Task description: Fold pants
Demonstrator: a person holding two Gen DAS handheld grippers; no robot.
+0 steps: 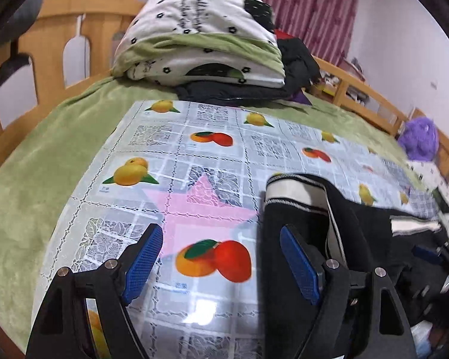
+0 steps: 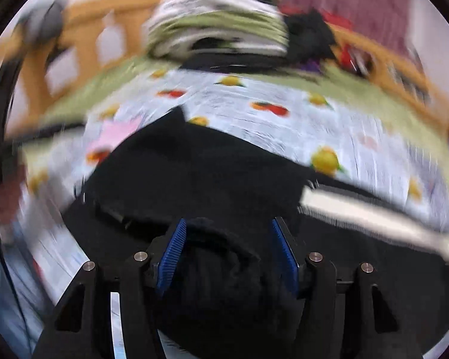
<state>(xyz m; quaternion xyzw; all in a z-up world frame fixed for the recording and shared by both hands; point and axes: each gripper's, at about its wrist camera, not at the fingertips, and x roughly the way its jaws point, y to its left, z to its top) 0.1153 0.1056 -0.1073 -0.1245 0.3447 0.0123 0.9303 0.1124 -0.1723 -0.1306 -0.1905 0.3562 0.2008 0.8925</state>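
Black pants (image 1: 302, 218) with a white side stripe lie on the fruit-print tablecloth (image 1: 170, 155), at the right of the left wrist view. My left gripper (image 1: 221, 260) is open. Its left pad hangs over bare cloth and its right pad over the pants' edge, with only the printed fruit showing between them. In the blurred right wrist view the pants (image 2: 194, 173) fill the lower middle. My right gripper (image 2: 228, 254) stands open over them. A hump of black fabric rises between its blue pads (image 2: 171, 257), and the blur hides whether they touch it.
A pile of folded white and green bedding (image 1: 200, 39) on dark clothes sits at the far end of the green blanket (image 1: 30, 179). A wooden bed frame (image 1: 74, 30) runs behind. A purple fluffy thing (image 1: 419, 137) lies far right, and a pink star (image 1: 203, 209) marks the tablecloth.
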